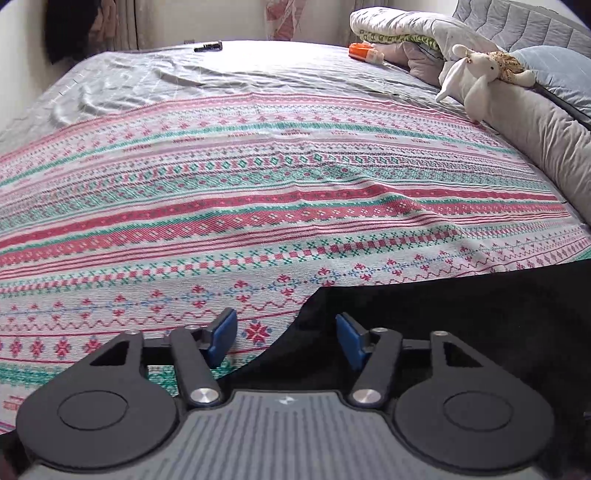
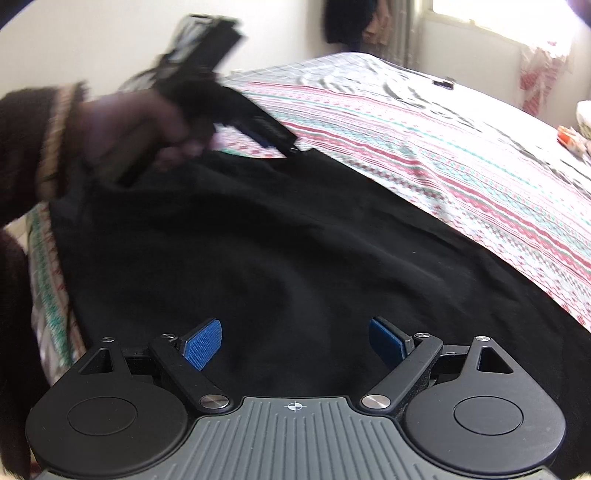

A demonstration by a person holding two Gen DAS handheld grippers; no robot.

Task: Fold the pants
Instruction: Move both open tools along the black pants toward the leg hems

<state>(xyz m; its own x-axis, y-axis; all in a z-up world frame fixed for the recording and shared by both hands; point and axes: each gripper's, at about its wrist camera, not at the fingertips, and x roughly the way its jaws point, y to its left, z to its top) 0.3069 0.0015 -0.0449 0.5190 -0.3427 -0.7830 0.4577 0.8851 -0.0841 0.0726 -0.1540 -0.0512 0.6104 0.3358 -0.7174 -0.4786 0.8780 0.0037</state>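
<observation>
Black pants (image 2: 280, 243) lie spread on the patterned bedspread (image 2: 461, 158). In the left wrist view a corner of the pants (image 1: 461, 314) fills the lower right. My left gripper (image 1: 286, 334) is open and empty, straddling the pants' curved edge, right pad over the cloth, left pad over the bedspread (image 1: 258, 206). It also shows, blurred and hand-held, in the right wrist view (image 2: 273, 134) at the pants' far edge. My right gripper (image 2: 295, 345) is open and empty, low over the middle of the pants.
A white stuffed toy (image 1: 480, 79) lies on grey pillows (image 1: 543, 140) at the right. Folded quilts (image 1: 406, 29) and an orange object (image 1: 364, 51) sit at the back. A dark remote (image 1: 208, 46) lies at the far bed edge by the wall.
</observation>
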